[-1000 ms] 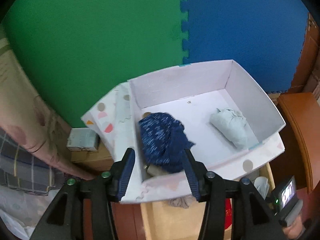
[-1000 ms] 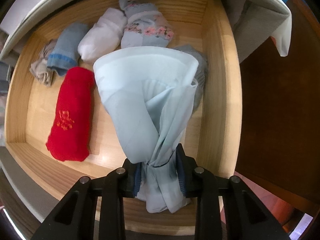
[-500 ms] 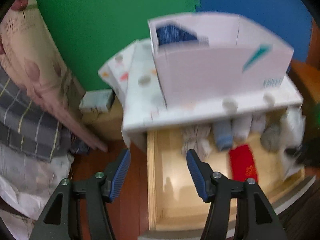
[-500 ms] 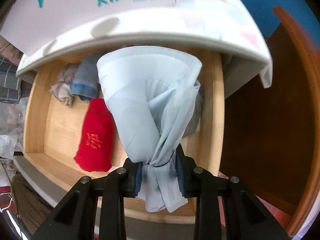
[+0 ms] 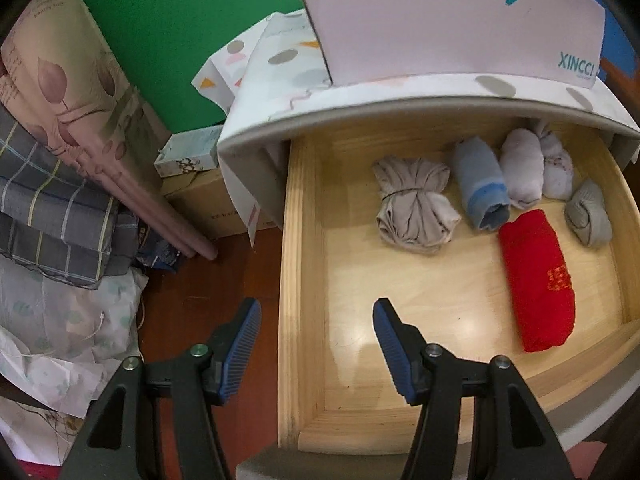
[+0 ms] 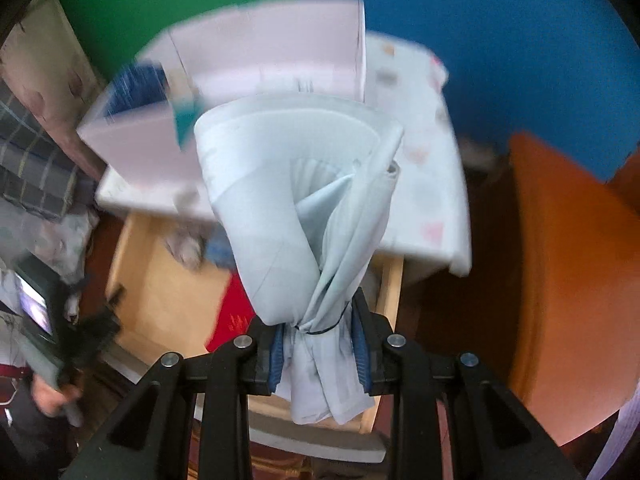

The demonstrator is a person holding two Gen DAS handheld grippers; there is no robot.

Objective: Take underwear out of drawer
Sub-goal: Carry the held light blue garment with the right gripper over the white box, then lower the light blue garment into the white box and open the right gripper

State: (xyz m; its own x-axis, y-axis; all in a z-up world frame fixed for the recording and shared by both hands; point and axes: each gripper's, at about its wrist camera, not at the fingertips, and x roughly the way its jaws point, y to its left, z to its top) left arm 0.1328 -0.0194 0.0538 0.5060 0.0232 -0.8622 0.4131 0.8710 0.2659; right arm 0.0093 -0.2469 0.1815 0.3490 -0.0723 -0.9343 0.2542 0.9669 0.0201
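My right tool [image 6: 318,354] pinches a pale blue bundle [image 6: 296,216], my left tool [image 5: 316,346] gapes empty, its jaws just widened, above the wooden drawer [image 5: 292,240].

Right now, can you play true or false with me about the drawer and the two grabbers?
1. The right gripper squeezes a pale blue bundle between its fingers. True.
2. The left gripper holds the red roll. False: its fingers are apart with nothing between them; the red roll lies in the drawer.
3. A beige tied bundle lies in the drawer. True.
4. The drawer is closed. False: it is pulled out, with rolled clothes showing inside.
5. The white box sits on the floor. False: it stands on the top above the drawer.
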